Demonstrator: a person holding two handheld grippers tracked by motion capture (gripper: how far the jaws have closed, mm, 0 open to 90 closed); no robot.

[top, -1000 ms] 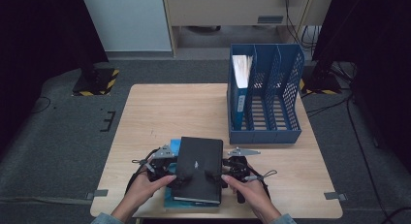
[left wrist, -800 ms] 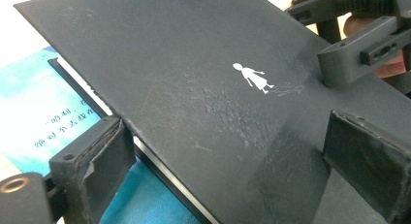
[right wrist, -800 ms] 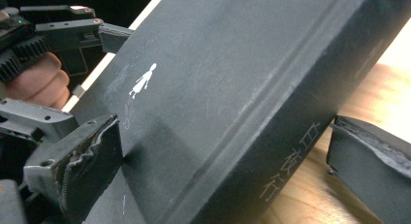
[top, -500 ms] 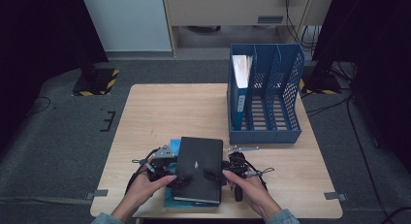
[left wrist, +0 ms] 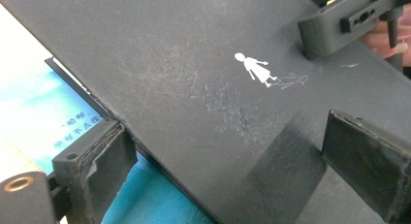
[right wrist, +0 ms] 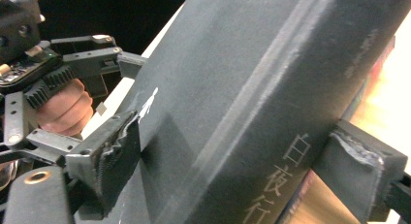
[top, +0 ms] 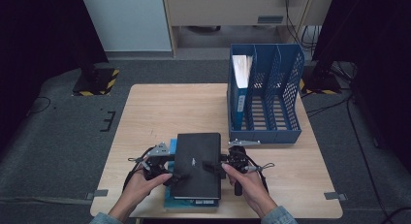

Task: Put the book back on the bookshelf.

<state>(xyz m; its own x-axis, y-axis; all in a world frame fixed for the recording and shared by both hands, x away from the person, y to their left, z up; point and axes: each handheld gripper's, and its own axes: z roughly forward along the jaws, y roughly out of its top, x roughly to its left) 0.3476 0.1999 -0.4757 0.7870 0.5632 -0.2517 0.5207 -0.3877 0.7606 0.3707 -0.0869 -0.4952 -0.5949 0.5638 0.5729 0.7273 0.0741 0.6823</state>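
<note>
A black book (top: 197,165) is shown lying on a blue book (top: 190,203) at the near edge of the table (top: 165,112), in front of a blue file rack (top: 265,95). Its left edge is straddled by the left gripper (top: 170,169), whose jaws appear pressed onto it. The right gripper (top: 215,165), its jaws having just been closing, is set around the spine, apparently not yet pinching it.

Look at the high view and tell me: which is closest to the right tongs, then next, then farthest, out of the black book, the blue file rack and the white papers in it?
From the right tongs:
1. Black book, right between them, at the table's near edge.
2. Blue file rack, farther back on the table's right side.
3. White papers, standing in the rack's left slot, toward its back.
</note>
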